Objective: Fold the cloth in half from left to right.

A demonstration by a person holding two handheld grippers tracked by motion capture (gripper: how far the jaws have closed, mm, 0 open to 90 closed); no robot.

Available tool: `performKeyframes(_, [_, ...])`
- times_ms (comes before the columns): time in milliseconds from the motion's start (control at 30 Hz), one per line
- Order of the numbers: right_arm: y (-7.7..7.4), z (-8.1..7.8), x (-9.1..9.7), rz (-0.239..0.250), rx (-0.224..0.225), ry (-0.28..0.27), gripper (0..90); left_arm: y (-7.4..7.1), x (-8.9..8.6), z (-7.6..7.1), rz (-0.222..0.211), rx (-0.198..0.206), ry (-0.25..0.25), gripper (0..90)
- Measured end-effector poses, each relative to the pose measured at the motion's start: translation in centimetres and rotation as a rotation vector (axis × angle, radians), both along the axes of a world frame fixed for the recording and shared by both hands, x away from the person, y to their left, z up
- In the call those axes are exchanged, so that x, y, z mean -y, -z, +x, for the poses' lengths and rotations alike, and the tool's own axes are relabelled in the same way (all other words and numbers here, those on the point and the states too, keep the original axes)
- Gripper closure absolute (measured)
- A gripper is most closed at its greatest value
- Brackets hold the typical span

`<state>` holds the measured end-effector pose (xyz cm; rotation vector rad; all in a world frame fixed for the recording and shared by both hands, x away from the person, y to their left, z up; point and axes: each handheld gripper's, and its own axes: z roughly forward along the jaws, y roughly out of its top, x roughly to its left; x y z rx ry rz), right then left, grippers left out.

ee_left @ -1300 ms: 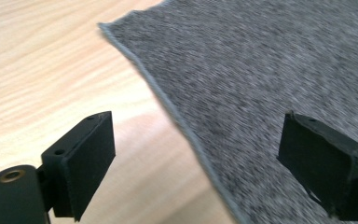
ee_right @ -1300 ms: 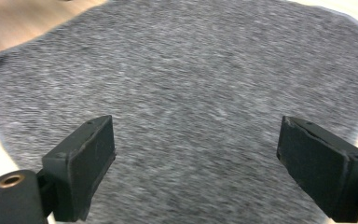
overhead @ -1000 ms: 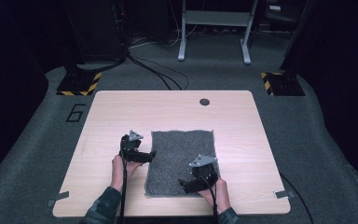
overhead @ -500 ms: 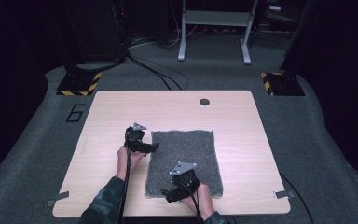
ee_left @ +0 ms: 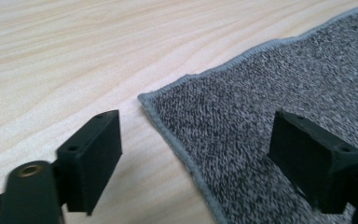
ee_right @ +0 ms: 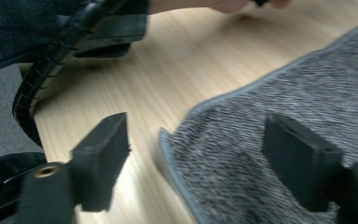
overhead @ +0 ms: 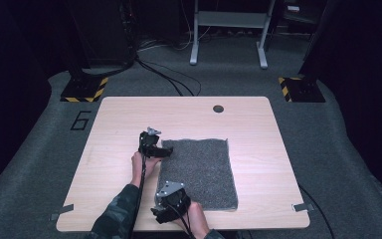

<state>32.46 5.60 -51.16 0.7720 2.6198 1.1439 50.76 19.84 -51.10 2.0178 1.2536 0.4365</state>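
a grey mat [overhead: 199, 172] lies flat on the wooden table [overhead: 119, 124], right of centre. the left tongs [overhead: 165, 151] sit at its far left corner, jaws apart, one over wood and one over mat. the right tongs [overhead: 163, 213] are at its near left corner, jaws apart, straddling that corner.

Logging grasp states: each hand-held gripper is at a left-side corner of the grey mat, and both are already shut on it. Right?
Not quite. Both are open: in the left gripper view the jaws straddle the mat's corner with a wide gap, and likewise in the right gripper view. The left hand-held gripper and right hand-held gripper do sit at the left-side corners.
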Motion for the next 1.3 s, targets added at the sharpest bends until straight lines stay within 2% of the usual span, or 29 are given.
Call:
performKeyframes(33, [0.1,0.0,-0.3,-0.007,0.002,0.000,29.9,0.2,0.2,0.0,-0.013,0.013,-0.018,21.2])
performKeyframes(67, [0.2,-0.2,-0.5,-0.004,-0.004,0.018,33.9,0.2,0.3,0.1,0.005,0.012,-0.009,22.6])
performKeyframes(100, [0.5,-0.2,-0.8,-0.015,0.015,0.009,37.7,0.3,0.4,0.1,0.010,0.017,-0.019,25.1])
performKeyframes(133, [0.6,-0.3,-0.9,-0.018,0.014,0.023,41.3,0.3,0.5,0.2,0.014,0.017,-0.023,27.3])
performKeyframes(167, [0.7,-0.3,-1.1,-0.028,0.038,0.031,45.2,0.4,0.5,0.2,0.014,0.020,-0.030,29.6])
performKeyframes(233, [0.9,-0.4,-1.2,-0.036,0.054,0.040,50.3,0.6,0.7,0.3,0.015,0.030,-0.054,34.4])
performKeyframes(333, [0.9,-0.7,-1.4,-0.054,0.046,0.059,57.4,0.9,0.8,0.3,0.019,0.023,-0.061,44.7])
performKeyframes(367, [1.0,-0.8,-1.5,-0.044,0.057,0.061,59.5,0.9,0.8,0.3,0.016,0.033,-0.067,46.3])
performKeyframes(433, [1.1,-0.9,-1.6,-0.043,0.086,0.049,65.1,1.0,1.0,0.2,0.019,0.049,-0.079,50.6])
performKeyframes(467, [1.1,-1.0,-1.6,-0.043,0.089,0.053,67.8,1.0,1.0,0.1,0.027,0.046,-0.075,52.5])
performKeyframes(567, [1.1,-1.2,-1.5,-0.047,0.079,0.035,73.3,1.2,1.3,-0.1,0.041,0.072,-0.087,56.1])
performKeyframes(667, [1.1,-1.1,-1.4,-0.038,0.058,0.029,75.1,1.3,1.4,-0.2,0.038,0.091,-0.096,59.4])
performKeyframes(833, [1.2,-1.2,-1.5,-0.032,0.087,0.038,81.0,1.4,2.0,-0.4,0.040,0.105,-0.094,72.4])
performKeyframes(900, [1.2,-1.2,-1.4,-0.034,0.080,0.043,82.8,1.4,2.2,-0.3,0.038,0.106,-0.095,76.1])
performKeyframes(967, [1.3,-1.1,-1.4,-0.030,0.087,0.044,83.9,1.4,2.4,-0.3,0.048,0.107,-0.081,80.1])
performKeyframes(1000, [1.1,-1.2,-1.3,-0.045,0.074,0.049,84.4,1.4,2.5,-0.3,0.056,0.108,-0.074,82.1])
performKeyframes(1033, [1.2,-1.3,-1.3,-0.035,0.082,0.056,85.2,1.3,2.5,-0.3,0.063,0.104,-0.065,84.2])
performKeyframes(1100, [1.3,-1.2,-1.2,-0.029,0.084,0.051,86.1,1.3,2.6,-0.3,0.065,0.111,-0.056,85.6])
performKeyframes(1133, [1.3,-1.4,-1.1,-0.023,0.068,0.066,86.4,1.3,2.6,-0.2,0.061,0.107,-0.054,86.0])
performKeyframes(1300, [1.3,-1.6,-0.5,0.002,0.066,0.087,86.7,1.2,2.3,0.0,0.041,0.086,-0.053,86.7])
